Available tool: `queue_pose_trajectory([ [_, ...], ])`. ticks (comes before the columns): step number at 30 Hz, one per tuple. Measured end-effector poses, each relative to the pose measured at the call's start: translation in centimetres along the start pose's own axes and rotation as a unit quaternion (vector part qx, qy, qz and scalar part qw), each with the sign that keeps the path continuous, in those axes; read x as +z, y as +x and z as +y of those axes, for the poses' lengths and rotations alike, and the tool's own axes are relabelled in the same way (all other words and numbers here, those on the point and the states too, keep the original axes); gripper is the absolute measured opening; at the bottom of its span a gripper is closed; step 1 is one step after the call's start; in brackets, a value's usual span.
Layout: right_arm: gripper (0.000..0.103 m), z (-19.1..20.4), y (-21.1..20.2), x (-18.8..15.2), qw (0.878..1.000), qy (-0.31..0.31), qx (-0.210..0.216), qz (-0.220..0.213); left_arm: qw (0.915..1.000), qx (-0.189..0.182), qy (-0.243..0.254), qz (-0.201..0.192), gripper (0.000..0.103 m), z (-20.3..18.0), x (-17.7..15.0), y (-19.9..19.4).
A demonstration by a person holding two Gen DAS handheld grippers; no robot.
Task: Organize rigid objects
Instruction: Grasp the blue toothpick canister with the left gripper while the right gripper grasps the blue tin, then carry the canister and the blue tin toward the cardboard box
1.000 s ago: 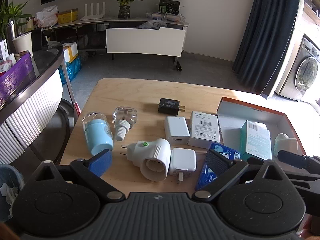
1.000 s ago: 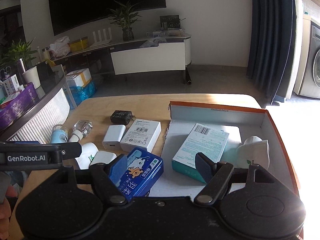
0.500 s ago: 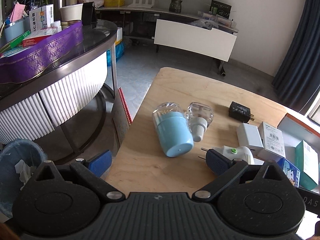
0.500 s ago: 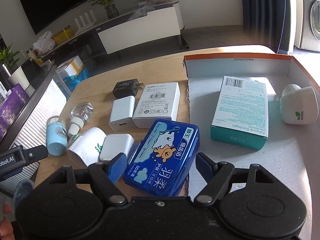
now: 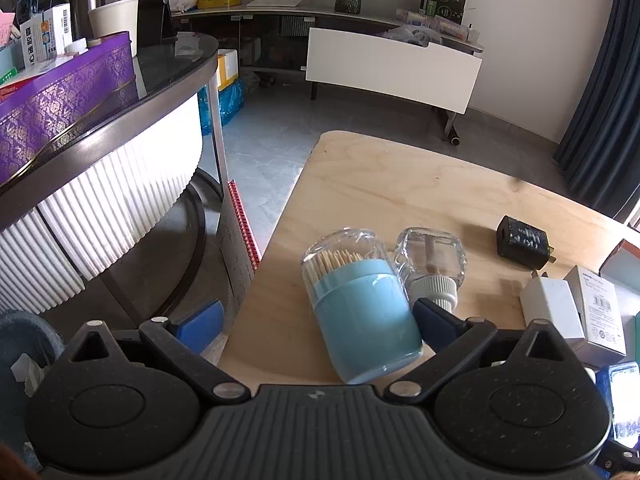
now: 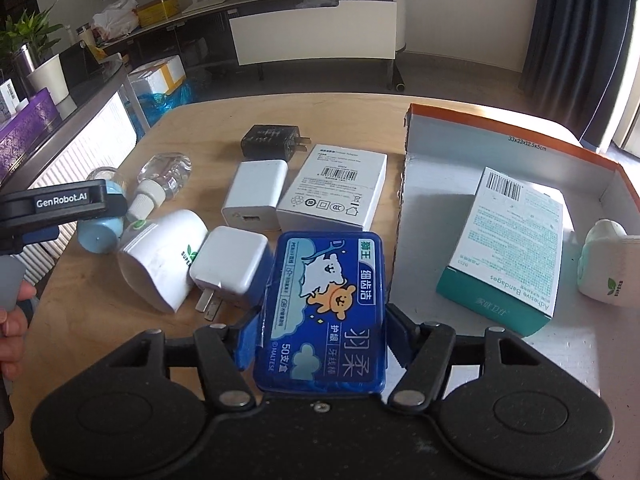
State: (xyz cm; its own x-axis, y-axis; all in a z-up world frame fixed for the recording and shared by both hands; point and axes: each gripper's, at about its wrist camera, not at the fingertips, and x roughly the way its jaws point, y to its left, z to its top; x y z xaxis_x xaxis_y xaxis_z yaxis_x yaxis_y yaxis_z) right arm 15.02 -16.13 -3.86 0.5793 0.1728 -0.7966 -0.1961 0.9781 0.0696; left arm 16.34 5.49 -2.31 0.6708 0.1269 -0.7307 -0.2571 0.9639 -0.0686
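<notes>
My right gripper [image 6: 322,340] is shut on the blue dental-floss box [image 6: 326,300], its pads against both long sides, just left of the cardboard box [image 6: 516,136]. That box holds a teal bandage carton [image 6: 508,248] and a white plug-in device [image 6: 608,268]. My left gripper [image 5: 316,320] is open around the light-blue toothpick holder [image 5: 360,308], which lies on its side on the wooden table [image 5: 400,184]; the right pad is beside it, the left pad hangs off the table edge. A clear bottle [image 5: 432,268] lies beside the holder.
On the table lie a black charger [image 6: 272,142], two white chargers [image 6: 256,196] [image 6: 230,266], a white carton [image 6: 336,192] and a white plug-in [image 6: 160,256]. A round glass-topped counter [image 5: 100,152] stands to the left.
My right gripper has closed on the blue floss box. My left gripper has moved left and forward, so the toothpick holder now lies between its open fingers.
</notes>
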Motion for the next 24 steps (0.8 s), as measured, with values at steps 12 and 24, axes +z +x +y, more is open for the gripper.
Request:
queue_pose_trajectory([
  [12,0.074,0.1,0.0,-0.1,0.999,-0.022,0.002,-0.022,0.9987,-0.026,0.034,-0.026,0.047,0.1,-0.7,-0.3],
  [24,0.074,-0.3,-4.1,-1.1,0.997,-0.021,0.044,-0.067,0.9952,-0.094,0.017,-0.021,0.047,-1.2,-4.2,-6.8],
])
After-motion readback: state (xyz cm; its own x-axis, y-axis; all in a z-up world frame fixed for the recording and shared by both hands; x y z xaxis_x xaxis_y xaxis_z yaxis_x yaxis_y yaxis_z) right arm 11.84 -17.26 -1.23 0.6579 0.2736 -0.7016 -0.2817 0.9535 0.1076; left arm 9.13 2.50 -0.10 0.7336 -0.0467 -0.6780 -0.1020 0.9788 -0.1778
